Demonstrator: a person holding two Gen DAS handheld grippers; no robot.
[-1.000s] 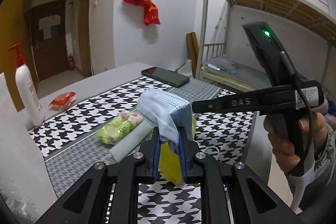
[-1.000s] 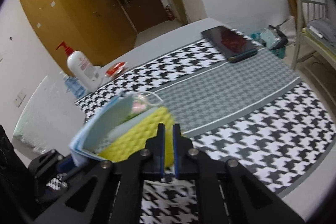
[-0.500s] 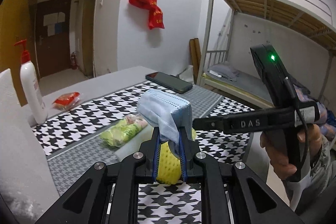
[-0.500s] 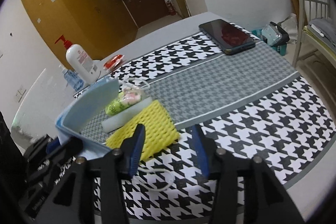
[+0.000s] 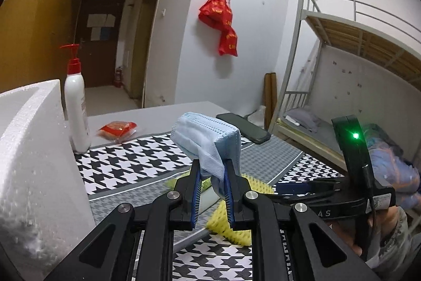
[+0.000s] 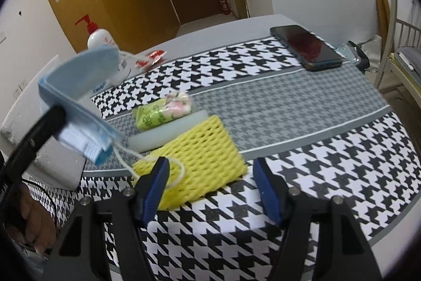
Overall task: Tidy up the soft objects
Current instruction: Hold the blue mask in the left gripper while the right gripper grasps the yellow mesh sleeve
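So the yellow foam net (image 6: 196, 161) is lying flat on the counter (image 6: 302, 102), right ahead of the right gripper (image 6: 211, 182) and partly between its fingers, long axis running diagonally up to the right. That gripper is the nearer one. Its jaws have just been opening and stand wide apart, not pressing on the net, just straddling its near edge. The left gripper (image 5: 211, 179) is up above the counter, clamped on the folded blue face masks (image 5: 208, 138), with a white ear loop (image 6: 158, 165) dangling onto the net.
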